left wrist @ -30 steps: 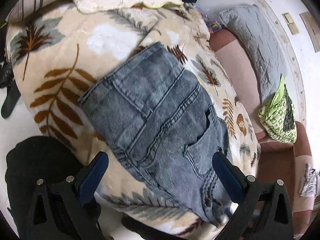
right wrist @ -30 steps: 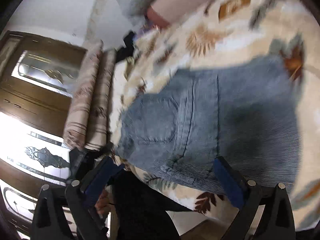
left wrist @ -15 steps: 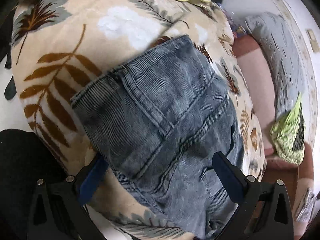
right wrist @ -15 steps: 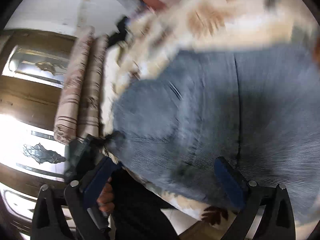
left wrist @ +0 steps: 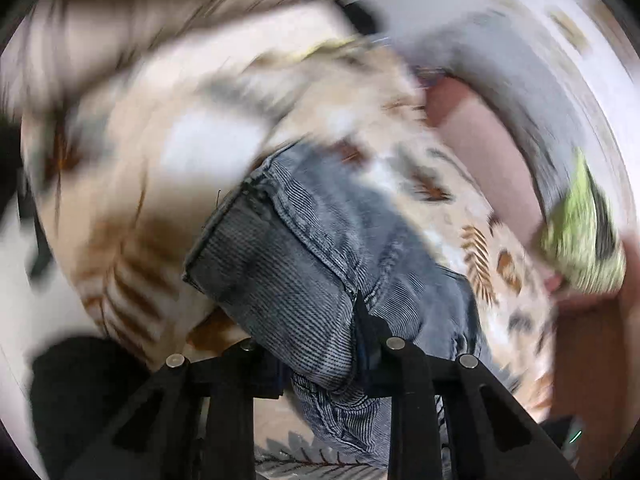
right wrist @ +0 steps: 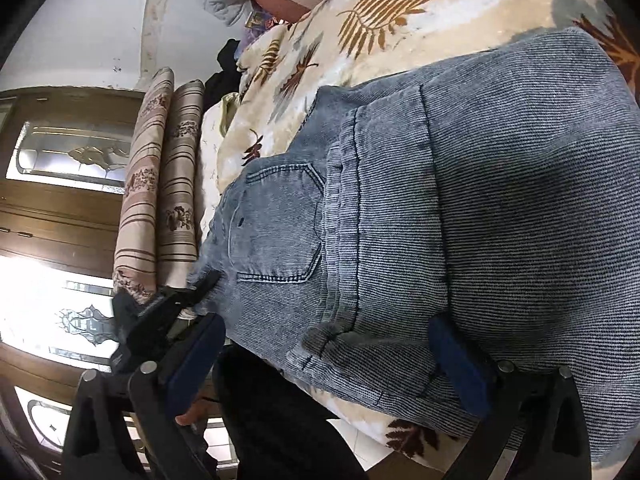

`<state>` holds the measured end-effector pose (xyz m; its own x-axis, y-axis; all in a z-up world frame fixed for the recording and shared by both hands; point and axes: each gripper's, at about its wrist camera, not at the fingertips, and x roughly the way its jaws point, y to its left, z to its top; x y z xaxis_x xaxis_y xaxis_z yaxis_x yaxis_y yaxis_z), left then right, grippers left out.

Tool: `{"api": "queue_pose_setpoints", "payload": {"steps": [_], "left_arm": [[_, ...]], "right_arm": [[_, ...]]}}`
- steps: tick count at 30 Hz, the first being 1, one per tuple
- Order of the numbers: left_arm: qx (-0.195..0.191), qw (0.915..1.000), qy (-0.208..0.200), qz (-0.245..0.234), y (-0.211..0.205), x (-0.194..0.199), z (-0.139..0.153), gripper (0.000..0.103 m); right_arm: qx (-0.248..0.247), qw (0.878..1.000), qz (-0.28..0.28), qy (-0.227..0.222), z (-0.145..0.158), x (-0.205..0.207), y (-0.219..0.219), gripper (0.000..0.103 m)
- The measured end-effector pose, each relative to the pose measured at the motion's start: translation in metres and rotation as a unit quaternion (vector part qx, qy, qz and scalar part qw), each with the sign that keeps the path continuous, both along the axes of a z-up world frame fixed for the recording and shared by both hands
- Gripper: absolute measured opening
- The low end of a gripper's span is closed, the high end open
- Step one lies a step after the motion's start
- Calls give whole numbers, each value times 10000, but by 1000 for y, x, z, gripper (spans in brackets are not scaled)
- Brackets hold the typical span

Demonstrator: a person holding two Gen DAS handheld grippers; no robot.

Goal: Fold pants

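Pants (right wrist: 460, 208) of washed blue corduroy lie on a leaf-printed blanket (right wrist: 384, 12) spread over the bed, folded into a thick block, back pocket up, their near edge hanging close to the bed's edge. The left tongs (left wrist: 320, 356) are closing, and in the left wrist view a bunched fold of the fabric sits right between them, so the bite looks taken at the near corner on that side. The right tongs (right wrist: 332, 364) stand wide, one finger on each side of the near hem, with nothing pinched. To do this step well, I would want the right tongs to close on all the layers at the hem, not only the top one, and both hands to lift level so the fold turns over square. The blanket is soft and could come up with the cloth if the bite goes too deep. Room is best across the bed, where the blanket is bare beyond the pants; a striped bolster (right wrist: 160, 184) lies along one side and a grey pillow (left wrist: 516, 80) lies further off.
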<state>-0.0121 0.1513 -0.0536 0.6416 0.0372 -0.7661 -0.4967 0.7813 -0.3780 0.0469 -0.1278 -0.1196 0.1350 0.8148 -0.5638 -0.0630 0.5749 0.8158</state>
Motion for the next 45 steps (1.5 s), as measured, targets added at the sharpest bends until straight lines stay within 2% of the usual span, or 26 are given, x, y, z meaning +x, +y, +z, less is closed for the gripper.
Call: {"api": "queue_pose_setpoints", "payload": {"steps": [1, 2, 4, 7, 8, 12, 13, 14, 15, 16, 17, 18, 20, 22, 25, 27, 29, 31, 34, 36, 37, 38, 40, 42, 43, 45], "left_arm": [[297, 9994, -87, -183, -13, -2, 11, 27], [768, 9955, -232, -507, -39, 0, 26, 27], [1294, 9863, -423, -933, -73, 2, 44, 27], [2046, 9614, -671, -1713, -136, -1, 59, 27], [2321, 9475, -739, -2072, -163, -3, 60, 27], [2631, 9152, -565, -3001, -233, -2, 39, 28], [2777, 9006, -327, -3327, -252, 0, 24, 30], [2910, 8791, -11, -3775, -272, 3, 2, 42], [2860, 8557, 336, -4300, -290, 5, -24, 60], [2813, 8351, 693, -4676, -301, 4, -47, 65], [3200, 8134, 798, -4792, -310, -5, -60, 66], [3350, 8113, 555, -4759, -311, -13, -53, 68], [2953, 8200, 336, -4891, -302, -21, -30, 70], [2418, 8465, 104, -4743, -274, -23, 2, 71], [1927, 8914, -308, -4089, -220, -21, 41, 78], [1822, 9211, -474, -3407, -186, -17, 51, 87], [1790, 9411, -205, -2862, -153, -8, 45, 87], [1606, 9496, 109, -2690, -138, 1, 32, 87], [1540, 9477, 434, -2761, -136, 4, 10, 87], [1515, 9388, 1020, -2920, -145, 16, -24, 87], [1489, 9400, 1072, -2876, -147, 18, -32, 87], [1486, 9454, 944, -2744, -144, 13, -31, 89], [1550, 9446, 961, -2728, -146, 10, -27, 91], [1651, 9418, 992, -2757, -149, 5, -24, 91], [1677, 9413, 992, -2758, -150, 3, -23, 91], [1691, 9423, 1001, -2712, -153, 4, -23, 91]], "right_arm": [[88, 9999, -44, 28, -1, 0, -6, 102], [189, 9997, -126, 44, -1, 0, -13, 102], [306, 9990, -329, 1, 4, -4, -27, 102], [494, 9964, -675, -162, 14, -12, -60, 102], [521, 9951, -813, -216, 17, -16, -75, 102], [508, 9864, -1545, -246, 18, -35, -141, 102], [498, 9827, -1773, -204, 15, -40, -160, 102], [483, 9802, -1911, -166, 12, -44, -173, 102], [449, 9770, -2084, -82, 6, -49, -189, 102], [421, 9746, -2201, -11, 2, -53, -198, 102], [399, 9728, -2280, 43, -1, -56, -205, 102], [367, 9719, -2323, 101, -4, -58, -210, 102], [303, 9717, -2338, 142, -5, -63, -217, 102], [290, 9719, -2334, 78, -2, -64, -218, 102], [403, 9730, -2270, -116, 13, -61, -209, 102], [506, 9758, -2100, -325, 32, -56, -189, 102], [816, 9805, -1712, -511, 53, -55, -169, 102], [1101, 9828, -1366, -573, 63, -51, -146, 102], [1204, 9850, -1129, -499, 58, -46, -124, 102], [864, 9895, -1142, -206, 26, -38, -116, 102], [480, 9921, -1152, 163, 2, -35, -115, 95], [557, 9889, -1324, 385, -17, -37, -119, 95], [668, 9873, -1409, 306, -8, -41, -127, 95], [140, 9909, -1334, 135, 12, -42, -126, 96], [-41, 9918, -1269, -120, 28, -43, -124, 96], [140, 9926, -1143, -375, 46, -42, -119, 96]]}}
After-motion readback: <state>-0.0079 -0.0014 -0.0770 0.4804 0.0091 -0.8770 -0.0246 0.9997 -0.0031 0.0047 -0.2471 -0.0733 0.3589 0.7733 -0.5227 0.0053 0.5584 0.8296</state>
